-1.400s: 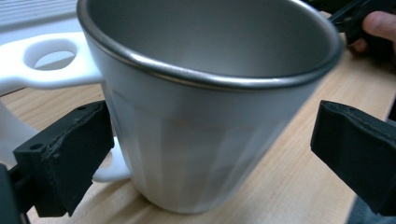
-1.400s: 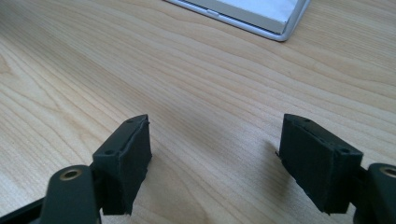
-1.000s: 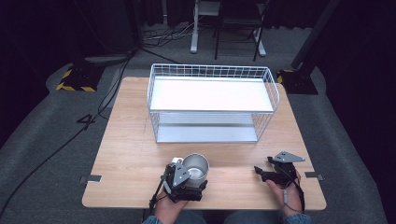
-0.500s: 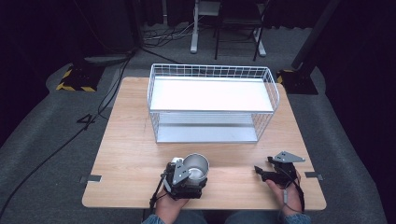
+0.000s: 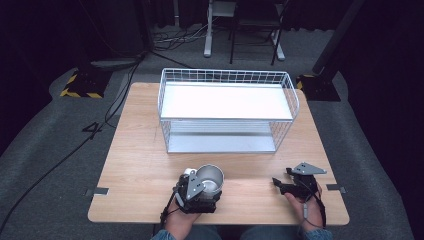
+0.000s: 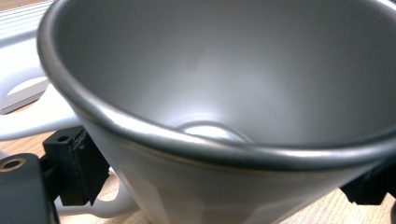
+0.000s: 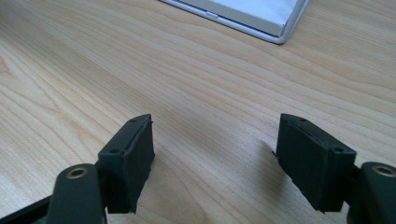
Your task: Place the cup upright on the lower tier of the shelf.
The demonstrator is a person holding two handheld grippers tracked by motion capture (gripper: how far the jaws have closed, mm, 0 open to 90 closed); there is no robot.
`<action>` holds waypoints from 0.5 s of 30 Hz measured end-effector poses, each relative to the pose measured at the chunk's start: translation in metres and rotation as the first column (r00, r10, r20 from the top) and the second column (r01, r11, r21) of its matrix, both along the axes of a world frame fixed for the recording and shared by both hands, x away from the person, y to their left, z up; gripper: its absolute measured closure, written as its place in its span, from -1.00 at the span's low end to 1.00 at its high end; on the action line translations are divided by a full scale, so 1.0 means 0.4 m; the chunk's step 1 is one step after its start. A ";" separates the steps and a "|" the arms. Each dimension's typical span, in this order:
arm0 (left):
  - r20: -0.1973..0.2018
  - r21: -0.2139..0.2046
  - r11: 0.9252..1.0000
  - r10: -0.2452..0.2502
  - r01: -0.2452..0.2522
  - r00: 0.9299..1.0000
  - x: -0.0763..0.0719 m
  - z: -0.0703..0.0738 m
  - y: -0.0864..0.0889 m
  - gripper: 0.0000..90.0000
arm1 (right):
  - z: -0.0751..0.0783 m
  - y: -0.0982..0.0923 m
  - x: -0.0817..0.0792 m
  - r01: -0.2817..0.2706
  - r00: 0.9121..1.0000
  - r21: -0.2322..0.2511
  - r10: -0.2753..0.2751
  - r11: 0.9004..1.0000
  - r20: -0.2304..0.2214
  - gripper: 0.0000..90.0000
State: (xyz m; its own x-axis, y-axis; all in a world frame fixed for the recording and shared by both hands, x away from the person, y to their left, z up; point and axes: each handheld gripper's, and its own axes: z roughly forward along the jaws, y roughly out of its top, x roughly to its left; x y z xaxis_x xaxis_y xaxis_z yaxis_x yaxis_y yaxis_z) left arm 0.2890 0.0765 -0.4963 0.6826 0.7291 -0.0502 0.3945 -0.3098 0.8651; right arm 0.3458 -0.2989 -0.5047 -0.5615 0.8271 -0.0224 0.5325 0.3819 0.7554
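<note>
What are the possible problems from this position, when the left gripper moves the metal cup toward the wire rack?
1. The left gripper clamps the metal cup on its smooth, tapered wall; it might slip out when lifted or tilted.
2. The wire rack has a raised rim around its top shelf, so a low carry could knock the cup against it.
3. The right gripper rests open on the table, not supporting the cup.

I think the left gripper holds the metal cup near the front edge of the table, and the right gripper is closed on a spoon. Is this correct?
Not fully. The left gripper does hold the metal cup near the front edge of the table. But the right gripper holds no spoon: the right gripper view shows its fingers apart, with bare wood between them.
</note>
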 end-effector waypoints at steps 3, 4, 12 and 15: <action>-0.009 -0.004 1.000 -0.007 0.007 1.000 0.002 0.005 0.001 -0.81 | 0.000 0.000 0.000 0.002 1.000 0.000 -0.002 1.000 -0.001 -0.39; -0.006 -0.005 1.000 -0.008 0.008 1.000 0.002 0.008 0.002 -0.81 | 0.000 0.000 0.000 0.002 1.000 0.001 -0.002 1.000 -0.001 -0.39; 0.010 0.010 1.000 -0.011 0.011 1.000 0.019 0.039 -0.007 -0.81 | 0.000 -0.001 0.001 0.001 1.000 0.002 -0.001 1.000 -0.001 -0.39; 0.009 0.004 1.000 -0.006 0.006 1.000 0.032 0.053 -0.009 -0.81 | 0.000 0.000 0.000 0.001 1.000 -0.001 -0.001 1.000 0.001 -0.39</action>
State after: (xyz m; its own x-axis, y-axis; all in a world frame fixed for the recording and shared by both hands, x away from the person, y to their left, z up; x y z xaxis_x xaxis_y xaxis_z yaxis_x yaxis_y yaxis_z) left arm 0.3019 0.0730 -0.4750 0.6877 0.7248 -0.0410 0.3845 -0.3158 0.8675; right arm 0.3459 -0.2989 -0.5047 -0.5606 0.8277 -0.0233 0.5324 0.3819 0.7554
